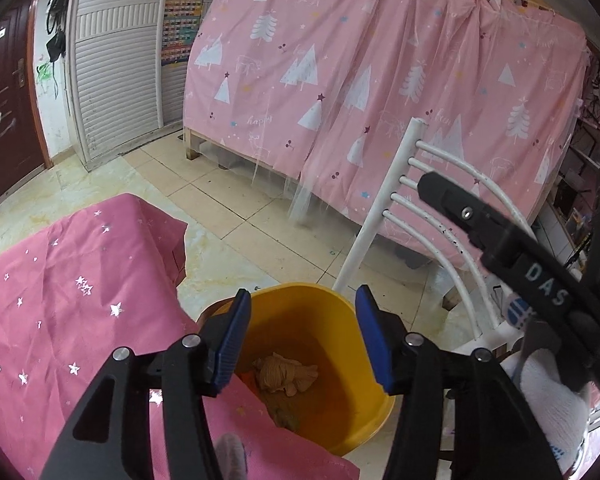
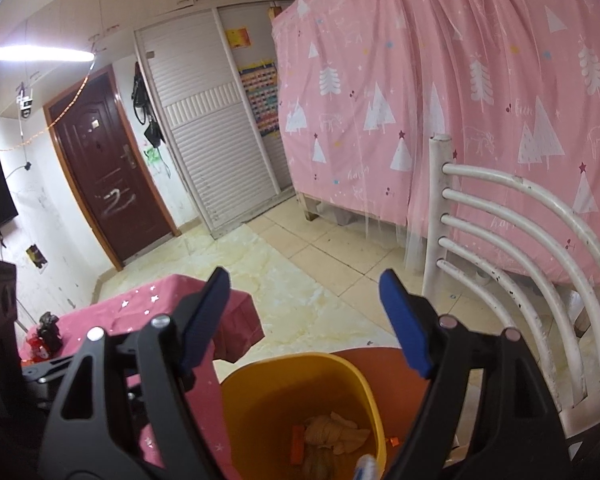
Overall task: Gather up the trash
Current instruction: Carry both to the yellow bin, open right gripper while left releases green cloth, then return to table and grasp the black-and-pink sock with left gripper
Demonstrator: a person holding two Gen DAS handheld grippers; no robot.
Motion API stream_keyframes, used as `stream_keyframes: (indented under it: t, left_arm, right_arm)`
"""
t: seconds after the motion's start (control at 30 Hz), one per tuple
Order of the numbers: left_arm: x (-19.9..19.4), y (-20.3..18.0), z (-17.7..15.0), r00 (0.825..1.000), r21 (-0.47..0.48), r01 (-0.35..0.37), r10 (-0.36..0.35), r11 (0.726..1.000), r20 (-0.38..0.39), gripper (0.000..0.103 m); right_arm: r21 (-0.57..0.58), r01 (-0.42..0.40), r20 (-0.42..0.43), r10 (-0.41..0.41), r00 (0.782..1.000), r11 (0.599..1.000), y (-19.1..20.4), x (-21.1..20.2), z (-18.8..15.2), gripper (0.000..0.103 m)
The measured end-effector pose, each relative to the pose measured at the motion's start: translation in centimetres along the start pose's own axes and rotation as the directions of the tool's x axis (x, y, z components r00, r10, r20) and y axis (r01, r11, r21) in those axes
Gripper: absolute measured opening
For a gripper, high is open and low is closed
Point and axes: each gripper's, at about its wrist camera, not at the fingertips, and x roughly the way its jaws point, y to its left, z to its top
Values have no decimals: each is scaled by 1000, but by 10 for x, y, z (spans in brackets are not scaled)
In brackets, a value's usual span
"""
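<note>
A yellow bin (image 1: 352, 328) stands beside the pink table; it also shows in the right wrist view (image 2: 260, 376). Crumpled tan paper (image 1: 286, 372) lies inside it, with an orange scrap (image 2: 297, 444) and the paper (image 2: 336, 432) seen from the right. My left gripper (image 1: 300, 336) is open and empty above the bin. My right gripper (image 2: 304, 320) is open and empty, also above the bin; its body shows at the right of the left wrist view (image 1: 540, 280). A white-blue object (image 2: 366, 466) pokes up at the bin's near rim.
A pink star-print tablecloth (image 1: 60, 300) covers the table at left. A white chair (image 2: 520, 260) stands right of the bin on an orange seat (image 2: 396, 372). A pink curtained bed (image 1: 380, 80), a wardrobe (image 2: 212, 152) and a brown door (image 2: 108, 160) stand behind. Small dark items (image 2: 48, 334) sit on the table's far corner.
</note>
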Motion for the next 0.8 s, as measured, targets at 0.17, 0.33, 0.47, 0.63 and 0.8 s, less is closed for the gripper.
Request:
stream_keyframes:
  t: [0.17, 0.33, 0.47, 0.63, 0.8]
  left_arm:
    - [-15, 9, 0, 1000, -10, -5, 6, 1000, 18, 47]
    - [-31, 19, 1, 999, -27, -18, 19, 999, 32, 47]
    - [-48, 34, 2, 998, -55, -36, 39, 998, 47, 47]
    - [-71, 59, 2, 995, -93, -75, 81, 993, 60, 47]
    - [-101, 92, 1, 985, -119, -140, 150, 983, 81, 48]
  right_arm:
    - [-23, -8, -8, 8, 1000, 1000, 7, -1, -2, 74]
    - [-39, -32, -28, 31, 999, 999, 21, 4, -8, 77]
    - [-67, -49, -29, 47, 998, 997, 37, 3, -11, 80]
    - [-116, -104, -47, 99, 994, 988, 70, 2, -19, 80]
    - [-146, -178, -95, 166, 982, 973, 113, 1, -36, 80]
